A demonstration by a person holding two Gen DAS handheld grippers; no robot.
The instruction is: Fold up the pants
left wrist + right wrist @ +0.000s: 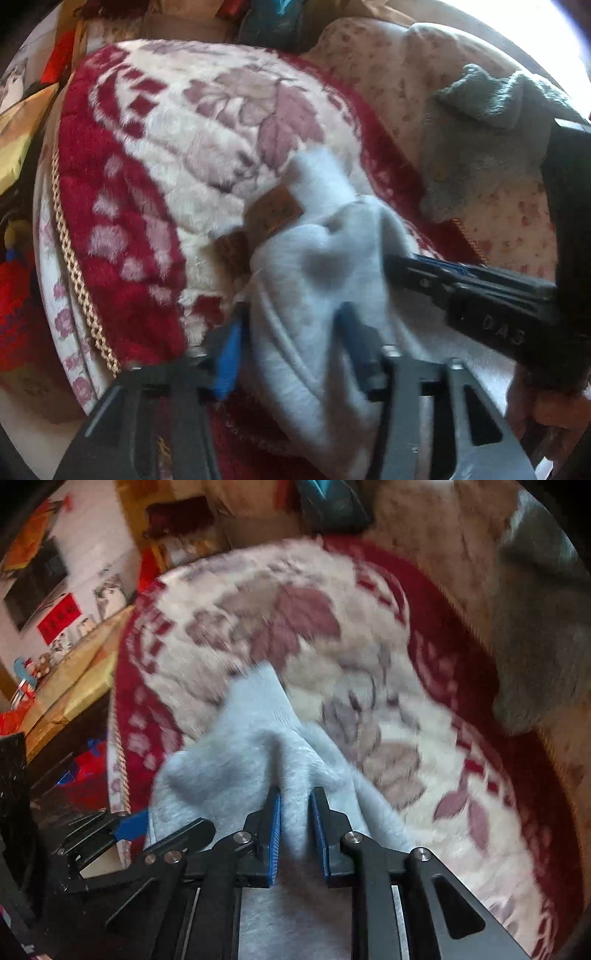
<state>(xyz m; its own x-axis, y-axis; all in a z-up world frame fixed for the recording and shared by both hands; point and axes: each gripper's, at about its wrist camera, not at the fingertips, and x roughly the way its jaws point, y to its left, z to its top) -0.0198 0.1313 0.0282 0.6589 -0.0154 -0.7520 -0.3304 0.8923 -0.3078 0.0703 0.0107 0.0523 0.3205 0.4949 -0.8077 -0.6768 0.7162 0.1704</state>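
Two tools are engaged with one garment. Pants (325, 280), pale grey-white fleece, lie bunched on a red and cream floral blanket (177, 147) spread over a bed; a brown label (275, 210) shows near one end.

Left tool (291, 339): blue pads (231, 350) stand apart with fabric running between them; no pinch is evident, so it reads as open around the cloth.

Right tool (295, 830): pads closed onto a raised ridge of the pants, gripping it.

A grey towel (491, 140) lies well apart, toward the bed's far side.

Handling assessment: the material appears soft, light and limp, with no stiffness to hold shape. It should sag and drag on the plush blanket. Recommended hold is at the waistband or cuff edge, where seams give firmer purchase. Motion blur limits finer detail.
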